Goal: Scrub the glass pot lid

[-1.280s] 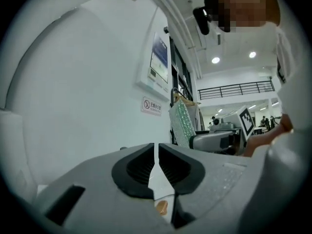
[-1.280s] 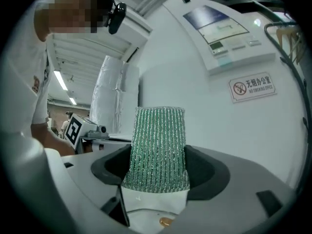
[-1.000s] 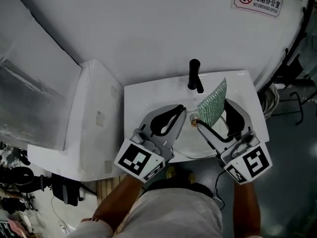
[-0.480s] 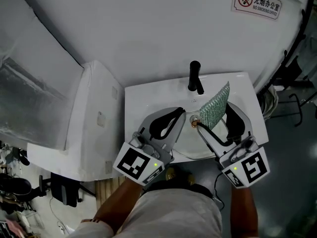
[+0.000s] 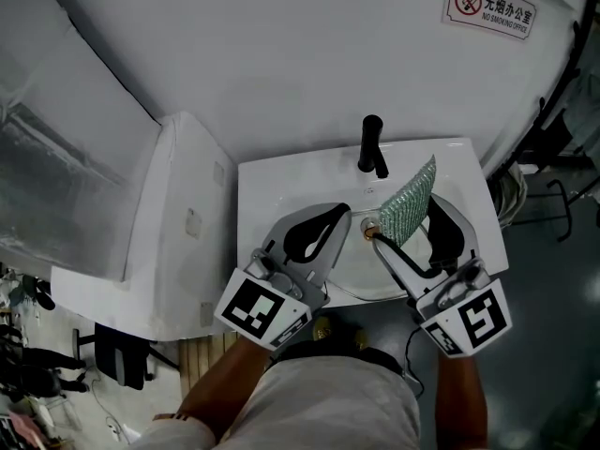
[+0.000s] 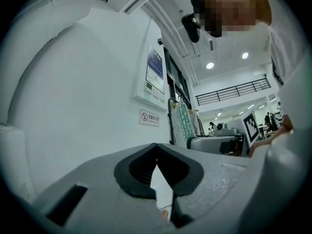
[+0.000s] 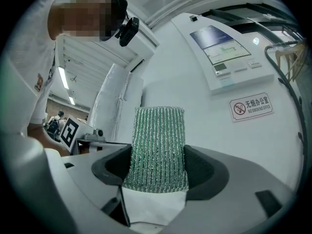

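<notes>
Both grippers hover over the white sink point(image 5: 272, 181). My left gripper point(image 5: 344, 213) point(image 6: 156, 146) is closing the last bit: its tips meet with nothing between them. My right gripper point(image 5: 405, 221) point(image 7: 158, 165) is shut on a green scrubbing pad point(image 5: 409, 198) point(image 7: 159, 145), which stands upright out of its jaws; the pad point(image 6: 182, 125) also shows in the left gripper view. A small brass-coloured knob point(image 5: 367, 230) sits in the basin between the two grippers. I cannot make out the glass lid itself; the grippers cover most of the basin.
A black faucet point(image 5: 372, 144) stands at the back of the sink. A white plastic-wrapped unit point(image 5: 178, 223) adjoins the sink on the left. A no-smoking sign point(image 5: 492, 7) hangs on the curved white wall. Cables point(image 5: 511, 190) hang at the right.
The right gripper with the pad has drifted slightly to the right. The left gripper has hardly moved.
</notes>
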A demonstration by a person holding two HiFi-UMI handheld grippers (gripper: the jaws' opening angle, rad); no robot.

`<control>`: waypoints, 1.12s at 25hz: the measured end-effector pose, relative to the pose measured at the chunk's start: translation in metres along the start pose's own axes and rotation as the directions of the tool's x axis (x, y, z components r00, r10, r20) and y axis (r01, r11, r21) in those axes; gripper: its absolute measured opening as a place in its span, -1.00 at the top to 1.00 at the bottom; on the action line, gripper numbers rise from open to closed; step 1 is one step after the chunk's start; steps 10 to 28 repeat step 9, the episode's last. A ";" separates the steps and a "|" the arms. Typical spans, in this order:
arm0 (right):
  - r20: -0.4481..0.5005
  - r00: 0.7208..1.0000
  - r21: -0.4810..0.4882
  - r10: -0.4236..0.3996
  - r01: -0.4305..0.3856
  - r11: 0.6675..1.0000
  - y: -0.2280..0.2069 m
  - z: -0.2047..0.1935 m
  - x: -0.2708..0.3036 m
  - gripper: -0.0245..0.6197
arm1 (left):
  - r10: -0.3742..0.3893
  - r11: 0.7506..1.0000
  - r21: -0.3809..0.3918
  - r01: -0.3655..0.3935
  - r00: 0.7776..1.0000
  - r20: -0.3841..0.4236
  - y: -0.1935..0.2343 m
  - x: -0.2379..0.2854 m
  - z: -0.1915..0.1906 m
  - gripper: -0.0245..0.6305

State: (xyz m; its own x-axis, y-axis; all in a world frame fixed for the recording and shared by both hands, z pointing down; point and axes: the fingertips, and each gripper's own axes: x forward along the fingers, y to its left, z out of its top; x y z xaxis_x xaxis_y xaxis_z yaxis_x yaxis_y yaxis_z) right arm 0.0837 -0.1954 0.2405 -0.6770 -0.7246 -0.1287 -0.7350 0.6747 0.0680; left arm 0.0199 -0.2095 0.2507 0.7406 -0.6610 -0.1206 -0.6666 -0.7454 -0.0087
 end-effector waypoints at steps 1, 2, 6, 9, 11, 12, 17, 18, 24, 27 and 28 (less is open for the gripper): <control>0.001 1.000 -0.001 0.001 -0.001 1.000 0.000 0.000 0.000 -0.12 | -0.001 1.000 0.001 0.001 1.000 0.000 0.000 0.000 0.000 0.88; 0.002 1.000 -0.002 0.001 -0.001 1.000 0.000 0.001 0.000 -0.12 | -0.001 1.000 0.001 0.001 1.000 0.000 0.000 0.000 0.000 0.88; -0.001 1.000 0.000 0.001 -0.001 1.000 -0.001 0.000 0.000 -0.12 | 0.000 1.000 -0.004 0.000 1.000 -0.001 0.000 0.001 -0.001 0.88; -0.005 1.000 0.001 0.001 -0.001 1.000 -0.002 -0.001 0.000 -0.12 | 0.001 1.000 -0.011 -0.001 1.000 -0.002 0.001 0.001 -0.002 0.88; -0.005 1.000 0.001 0.001 -0.001 1.000 -0.002 -0.001 0.000 -0.12 | 0.001 1.000 -0.011 -0.001 1.000 -0.002 0.001 0.001 -0.002 0.88; -0.005 1.000 0.001 0.001 -0.001 1.000 -0.002 -0.001 0.000 -0.12 | 0.001 1.000 -0.011 -0.001 1.000 -0.002 0.001 0.001 -0.002 0.88; -0.005 1.000 0.001 0.001 -0.001 1.000 -0.002 -0.001 0.000 -0.12 | 0.001 1.000 -0.011 -0.001 1.000 -0.002 0.001 0.001 -0.002 0.88; -0.005 1.000 0.001 0.001 -0.001 1.000 -0.002 -0.001 0.000 -0.12 | 0.001 1.000 -0.011 -0.001 1.000 -0.002 0.001 0.001 -0.002 0.88; -0.005 1.000 0.001 0.001 -0.001 1.000 -0.002 -0.001 0.000 -0.12 | 0.001 1.000 -0.011 -0.001 1.000 -0.002 0.001 0.001 -0.002 0.88; -0.005 1.000 0.001 0.001 -0.001 1.000 -0.002 -0.001 0.000 -0.12 | 0.001 1.000 -0.011 -0.001 1.000 -0.002 0.001 0.001 -0.002 0.88; -0.005 1.000 0.001 0.001 -0.001 1.000 -0.002 -0.001 0.000 -0.12 | 0.001 1.000 -0.011 -0.001 1.000 -0.002 0.001 0.001 -0.002 0.88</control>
